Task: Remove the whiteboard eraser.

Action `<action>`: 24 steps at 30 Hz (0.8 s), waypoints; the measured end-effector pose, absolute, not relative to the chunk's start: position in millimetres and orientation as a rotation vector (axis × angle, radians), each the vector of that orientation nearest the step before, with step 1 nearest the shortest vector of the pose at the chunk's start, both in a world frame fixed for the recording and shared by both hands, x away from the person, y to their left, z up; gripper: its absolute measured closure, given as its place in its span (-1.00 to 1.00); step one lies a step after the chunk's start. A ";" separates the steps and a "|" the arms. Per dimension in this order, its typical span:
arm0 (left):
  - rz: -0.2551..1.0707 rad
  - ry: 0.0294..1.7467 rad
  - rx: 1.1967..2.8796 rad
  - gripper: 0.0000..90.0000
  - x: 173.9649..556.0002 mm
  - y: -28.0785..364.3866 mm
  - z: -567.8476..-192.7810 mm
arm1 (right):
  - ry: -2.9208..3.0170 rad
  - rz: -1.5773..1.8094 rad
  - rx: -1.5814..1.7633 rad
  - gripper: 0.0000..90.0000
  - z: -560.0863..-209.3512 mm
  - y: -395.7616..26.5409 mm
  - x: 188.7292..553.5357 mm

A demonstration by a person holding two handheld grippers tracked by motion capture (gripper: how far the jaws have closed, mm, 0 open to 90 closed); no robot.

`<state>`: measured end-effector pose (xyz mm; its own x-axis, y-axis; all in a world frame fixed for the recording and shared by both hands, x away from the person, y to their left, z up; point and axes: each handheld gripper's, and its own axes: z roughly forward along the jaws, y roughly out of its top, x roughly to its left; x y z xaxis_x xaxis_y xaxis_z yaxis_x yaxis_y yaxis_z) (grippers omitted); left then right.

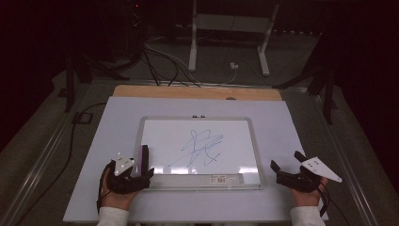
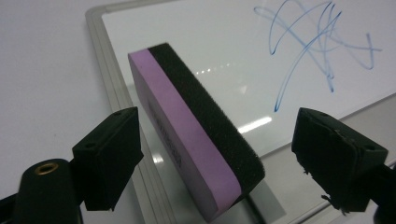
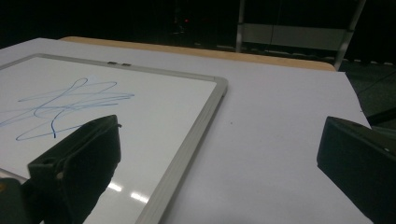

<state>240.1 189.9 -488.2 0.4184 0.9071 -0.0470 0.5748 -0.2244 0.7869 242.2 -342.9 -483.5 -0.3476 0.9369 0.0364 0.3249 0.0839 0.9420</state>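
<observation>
Starting at the left of the high view, a person's left hand (image 1: 115, 190) holds the left gripper (image 1: 136, 176) at the near left corner of the whiteboard (image 1: 155, 132). An eraser (image 1: 143, 157) stands on its long edge there, on the board's left rim. It has a purple side and a black fuzzy side. In the left gripper view the eraser (image 2: 196, 130) sits between the two black jaws, and the purple side faces the jaw on the left of that view. There is a gap between each jaw and the eraser, so the jaws are spread and are not pinching it. The left gripper (image 2: 219, 154) is not touching the eraser in that view.

In the middle of the whiteboard is a blue scribble (image 1: 202, 146) made of loops and crossing lines. The eraser is well apart from the scribble (image 2: 317, 42). The board lies flat on a big white sheet (image 1: 117, 117) that covers the table. A strip of the wooden table edge (image 1: 197, 92) shows at the far side.

At the right, the person's right hand (image 1: 306, 190) holds the right gripper (image 1: 288, 165) just past the board's near right corner, above the white sheet. Its jaws are spread wide with nothing between them. In the right gripper view the right gripper (image 3: 219, 154) looks across the grey frame of the whiteboard (image 3: 196, 135) toward the scribble (image 3: 65, 107).
</observation>
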 end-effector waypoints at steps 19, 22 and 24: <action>0.522 1.381 1.940 0.33 246.4 194.8 -492.0 | 1.737 1.266 1.250 -1.00 -483.1 -344.0 242.1; 0.527 1.398 1.929 0.39 247.1 197.7 -491.0 | 1.738 1.266 1.252 -1.00 -483.2 -343.8 242.2; 0.527 1.397 1.917 0.43 247.5 199.0 -489.3 | 1.738 1.265 1.250 -1.00 -483.0 -343.5 242.1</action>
<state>247.5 199.0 -489.3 0.3364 0.9388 -0.0746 0.6556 -0.1765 0.7342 242.1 -343.5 -483.0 -0.3401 0.9398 0.0325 0.3202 0.0833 0.9437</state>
